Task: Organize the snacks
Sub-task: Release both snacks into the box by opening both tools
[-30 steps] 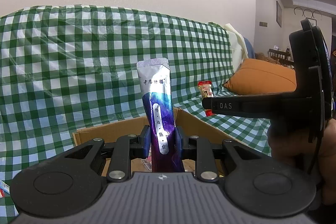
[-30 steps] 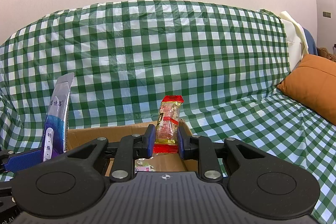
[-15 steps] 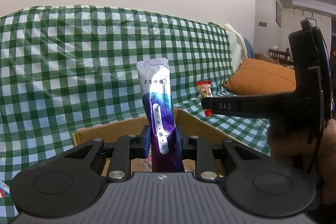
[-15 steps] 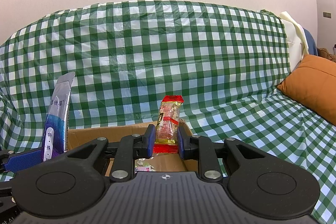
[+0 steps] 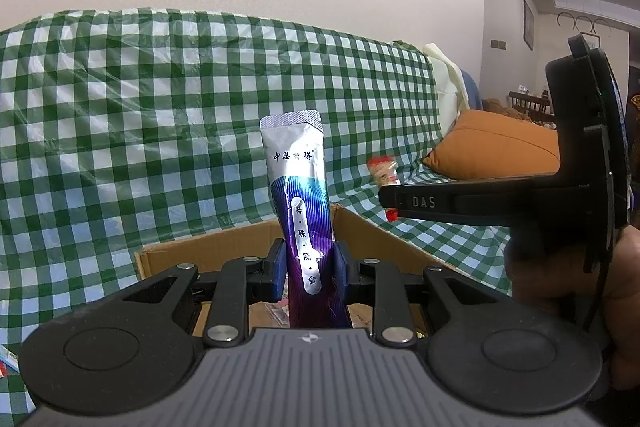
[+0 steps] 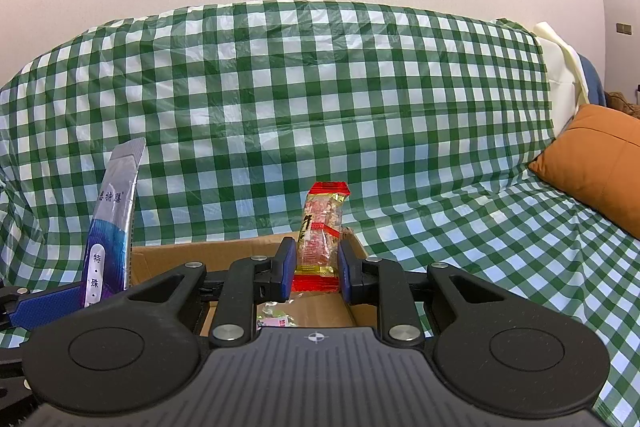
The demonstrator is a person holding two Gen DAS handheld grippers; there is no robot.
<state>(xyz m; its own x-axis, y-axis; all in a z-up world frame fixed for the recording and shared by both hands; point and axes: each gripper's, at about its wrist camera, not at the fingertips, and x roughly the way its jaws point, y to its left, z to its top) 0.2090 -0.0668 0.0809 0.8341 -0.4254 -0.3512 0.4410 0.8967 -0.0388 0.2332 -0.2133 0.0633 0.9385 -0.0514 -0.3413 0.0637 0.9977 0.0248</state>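
The left gripper (image 5: 308, 269) points forward and slightly downward over an open cardboard box (image 5: 208, 247), with its 2 blue pads set narrowly against the sides of a tall silver and purple sachet (image 5: 300, 195). The sachet stands upright between them, its sealed silver top well above the fingers and its lower end hidden behind the gripper body. The jaws have just been opening a little, yet the sachet remains between the pads and looks pinched.

The right gripper (image 6: 316, 271) is held at much the same shallow downward tilt, just beside the left one and over the same box (image 6: 224, 251). Its pads close narrowly on the lower part of a small red and clear snack packet (image 6: 322, 227), which stands upright with its crimped red top above the fingers. In the left wrist view the right gripper (image 5: 390, 197) shows side-on with the packet (image 5: 382, 169) at its tip, and a hand (image 5: 576, 291) wraps its handle at the right edge.

Loose wrappers (image 6: 276, 317) lie on the box floor beneath the right fingers. The box sits on a sofa draped in a green and white checked cover (image 6: 320, 99), with an orange cushion (image 6: 596, 163) off to the right
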